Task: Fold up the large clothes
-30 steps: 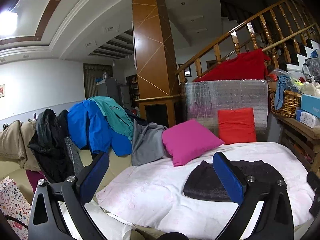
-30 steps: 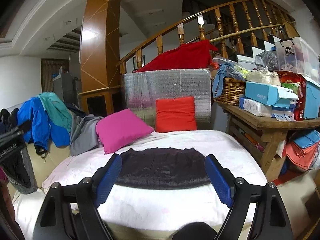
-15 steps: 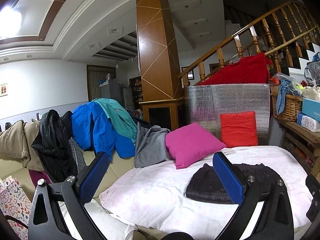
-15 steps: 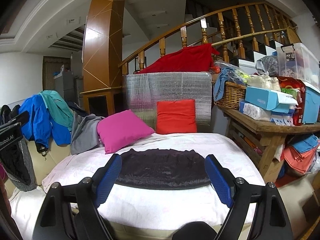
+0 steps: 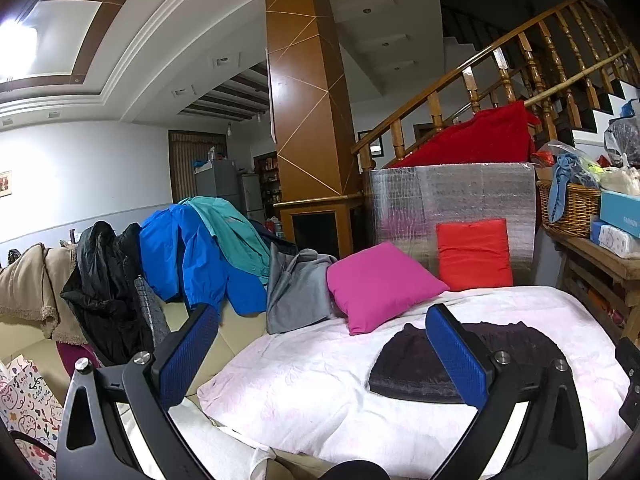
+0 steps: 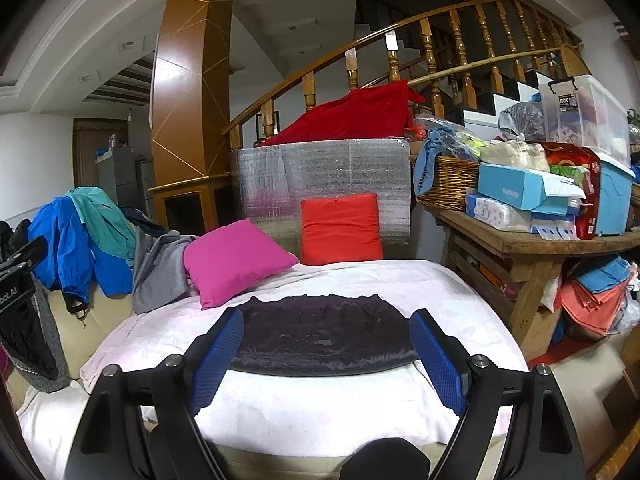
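Note:
A dark folded garment (image 6: 320,336) lies flat on the pale pink sheet (image 6: 328,412) covering the sofa seat. My right gripper (image 6: 326,320) hangs in front of it, open, its blue pads framing the garment without touching it. In the left wrist view the same garment (image 5: 408,364) shows at the right, partly behind the right-hand pad. My left gripper (image 5: 320,312) is open and empty, held off the sheet's left corner. More clothes hang over the sofa back: a blue jacket (image 5: 188,256), a teal shirt (image 5: 228,232), a black coat (image 5: 104,280) and a grey top (image 5: 296,288).
A pink cushion (image 6: 232,260) and a red cushion (image 6: 340,230) lean at the sofa's back before a silver foil panel (image 6: 320,176). A wooden table (image 6: 532,248) loaded with boxes and a wicker basket (image 6: 448,184) stands close on the right. A patterned gift bag (image 5: 28,412) sits low left.
Both views have tilted slightly downward, so the scene sits a little higher in frame. Both grippers stay open and the garment has not moved.

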